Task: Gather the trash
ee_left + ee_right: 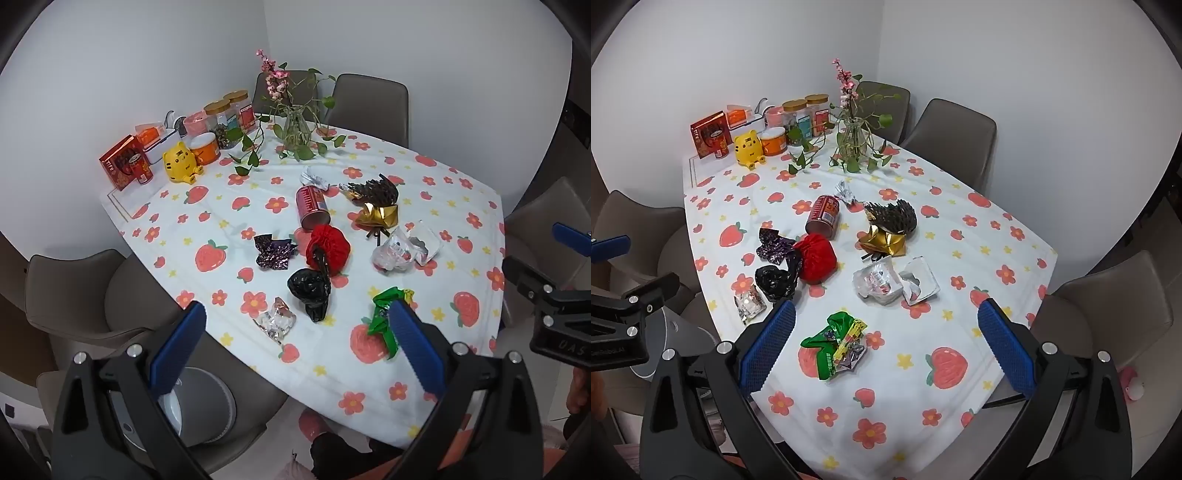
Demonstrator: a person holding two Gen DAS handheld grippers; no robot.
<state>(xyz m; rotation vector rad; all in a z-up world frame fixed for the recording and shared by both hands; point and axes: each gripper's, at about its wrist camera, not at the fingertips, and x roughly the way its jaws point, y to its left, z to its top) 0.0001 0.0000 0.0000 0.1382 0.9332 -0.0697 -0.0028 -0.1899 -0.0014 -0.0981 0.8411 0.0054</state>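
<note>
Trash lies scattered on the strawberry-print tablecloth (960, 236): a red can (823, 216) on its side, a red crumpled ball (816, 262), a black bag (775, 280), a purple wrapper (774, 249), a clear wrapper (750, 306), clear plastic packaging (894, 282), gold foil (884, 242) and a green wrapper (834, 343). My right gripper (886, 306) hovers open above the green wrapper, touching nothing. My left gripper (297, 306) is open too, above the table's near edge, with the black bag (310, 291) and clear wrapper (277, 319) in front of it.
A glass vase with plants (295, 125), jars (229, 114), a yellow tiger figure (181, 162) and a red box (122, 162) stand at the table's far end by the wall. Grey chairs (369, 99) surround the table. A grey round bin (207, 402) sits below the left gripper.
</note>
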